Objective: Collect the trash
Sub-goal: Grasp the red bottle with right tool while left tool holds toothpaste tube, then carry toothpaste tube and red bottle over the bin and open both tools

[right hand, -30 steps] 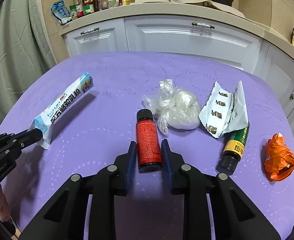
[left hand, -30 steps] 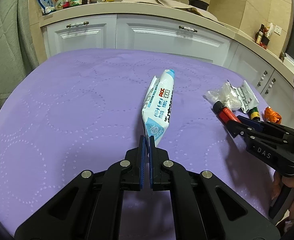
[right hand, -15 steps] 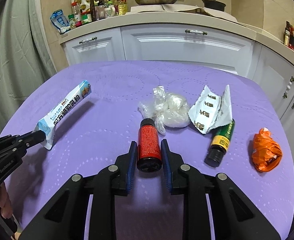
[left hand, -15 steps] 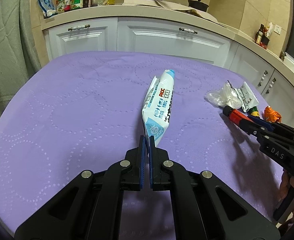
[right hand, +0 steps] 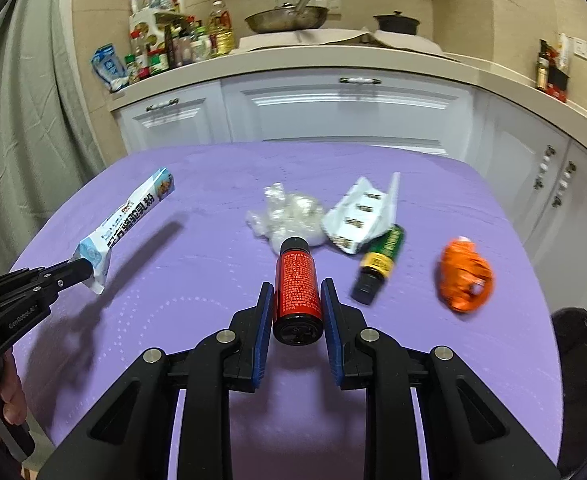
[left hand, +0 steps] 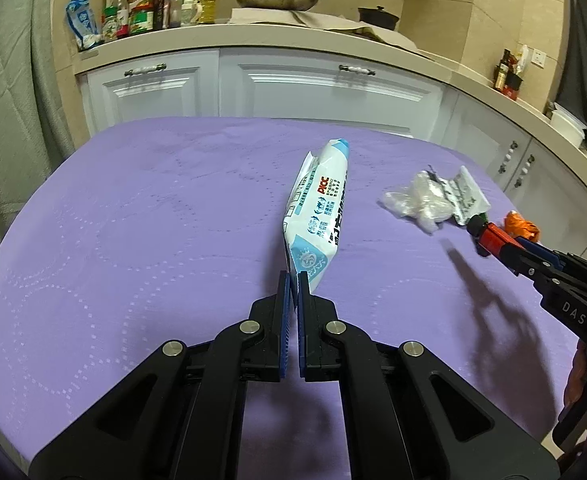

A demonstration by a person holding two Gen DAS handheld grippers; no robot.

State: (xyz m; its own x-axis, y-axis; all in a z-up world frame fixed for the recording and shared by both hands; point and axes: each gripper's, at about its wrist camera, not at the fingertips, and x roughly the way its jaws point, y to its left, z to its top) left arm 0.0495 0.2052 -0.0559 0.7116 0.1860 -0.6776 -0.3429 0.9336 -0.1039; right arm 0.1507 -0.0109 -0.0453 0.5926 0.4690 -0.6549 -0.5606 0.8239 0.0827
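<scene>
My left gripper [left hand: 292,280] is shut on the near end of a white and blue snack bag [left hand: 321,216], which hangs above the purple table [left hand: 133,240]; from the right wrist view the same snack bag [right hand: 129,224] juts out of the left gripper [right hand: 80,271]. My right gripper [right hand: 297,300] is shut on a small red bottle [right hand: 296,280] with a black cap, held off the cloth; in the left wrist view that red bottle [left hand: 491,237] sticks out of the right gripper [left hand: 511,250]. On the table lie a crumpled clear plastic wad [right hand: 289,216], a white torn wrapper [right hand: 367,210], a green bottle [right hand: 379,264] and an orange wrapper [right hand: 465,276].
A dark round bin rim [right hand: 581,356] shows past the table's right edge. White cabinets [right hand: 345,108] and a counter with bottles [right hand: 173,48] and a pan [right hand: 289,16] stand behind the table. A grey curtain [right hand: 25,120] hangs at the left. A hand [right hand: 1,396] holds the left gripper's handle.
The right gripper has lifted the red bottle off the cloth and drawn it back toward the near right. The left gripper keeps the snack bag where it was.
</scene>
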